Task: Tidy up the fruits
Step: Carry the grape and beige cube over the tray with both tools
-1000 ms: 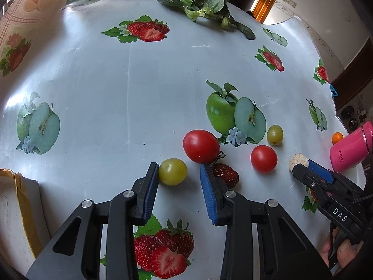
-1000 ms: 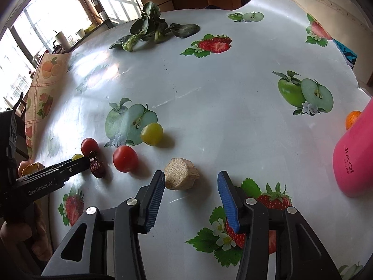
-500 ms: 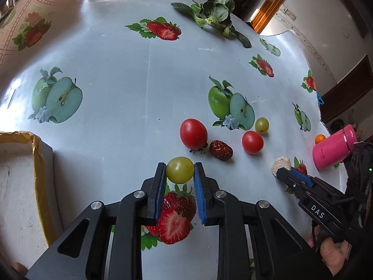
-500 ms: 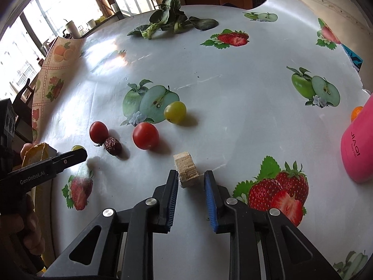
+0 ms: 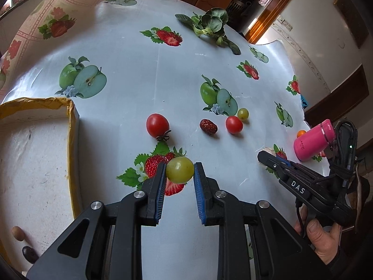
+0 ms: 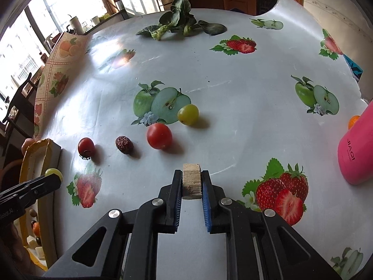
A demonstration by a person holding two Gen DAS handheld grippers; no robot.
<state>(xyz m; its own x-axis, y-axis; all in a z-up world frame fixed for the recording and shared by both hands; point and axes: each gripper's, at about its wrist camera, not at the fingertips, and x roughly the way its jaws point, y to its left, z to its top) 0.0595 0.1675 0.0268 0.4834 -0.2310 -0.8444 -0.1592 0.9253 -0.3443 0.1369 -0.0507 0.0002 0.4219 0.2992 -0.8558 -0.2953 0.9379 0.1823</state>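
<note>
My left gripper (image 5: 180, 172) is shut on a yellow-green round fruit (image 5: 180, 169), lifted above the fruit-print tablecloth. It shows far left in the right wrist view, with that fruit (image 6: 54, 172) at its tip. My right gripper (image 6: 191, 184) has a beige cut block (image 6: 191, 182) between its jaws, which are closing, with both pads pressed on its sides. Loose on the cloth lie a large red tomato (image 5: 157, 125), a wrinkled dark red date (image 5: 208, 126), a smaller red tomato (image 5: 233, 124) and another yellow-green fruit (image 5: 243, 113).
A white box with a yellow taped rim (image 5: 72, 121) sits at the left, with two small brown pieces (image 5: 18, 233) in it. A pink bottle (image 5: 313, 140) lies at the right beside a small orange fruit (image 5: 301, 133). Leafy greens (image 5: 207, 24) lie at the far side.
My left gripper shut on the yellow-green fruit, lifted it and drew back toward the box. My right gripper closed on the beige block and raised it slightly.
</note>
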